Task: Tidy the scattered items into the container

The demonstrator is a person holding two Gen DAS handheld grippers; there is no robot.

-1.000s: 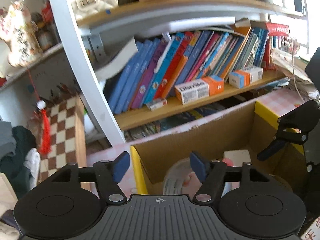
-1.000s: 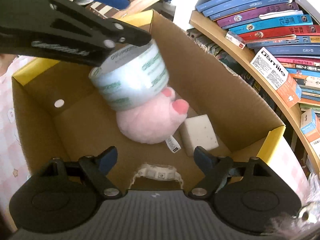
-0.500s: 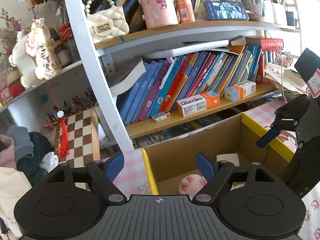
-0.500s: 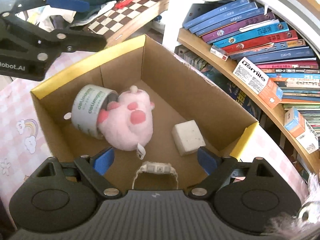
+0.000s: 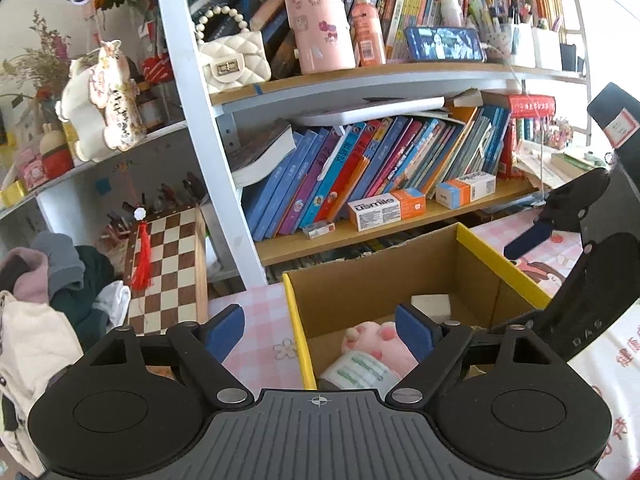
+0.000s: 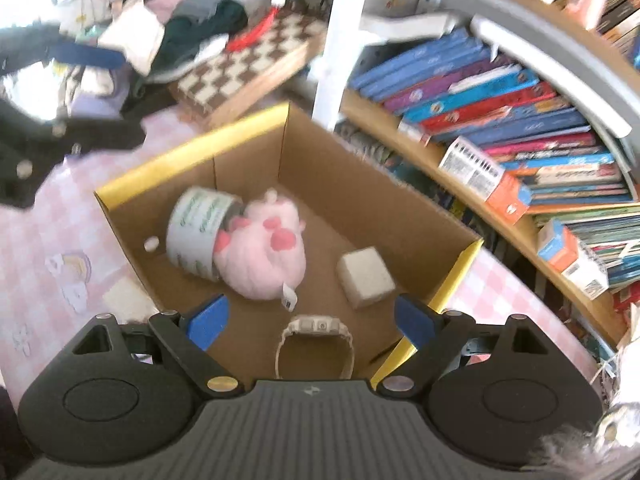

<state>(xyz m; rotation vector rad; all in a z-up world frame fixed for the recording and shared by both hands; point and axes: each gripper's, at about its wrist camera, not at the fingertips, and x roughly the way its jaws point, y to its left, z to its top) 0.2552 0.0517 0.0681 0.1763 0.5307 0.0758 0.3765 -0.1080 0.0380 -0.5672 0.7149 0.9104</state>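
While hidden from the left view, watch (image 6: 316, 328) in box (image 6: 192, 144) in right view; both claws (image 5: 320, 330) (image 6: 308, 316) apart, empty.

Right wrist view is coming out motion-blurred, so the print on the tape roll (image 6: 198, 232) isn't readable. The right gripper's body is covering the lower half of the watch (image 6: 316, 346) strap. From the left gripper, the box wall (image 5: 298, 344) is hiding most of the pink plush (image 5: 374, 340).

The cardboard box (image 6: 248, 148) contained one tape roll (image 6: 196, 230), one pink plush toy (image 6: 268, 258), one sponge block (image 6: 366, 276), one watch (image 6: 314, 334).
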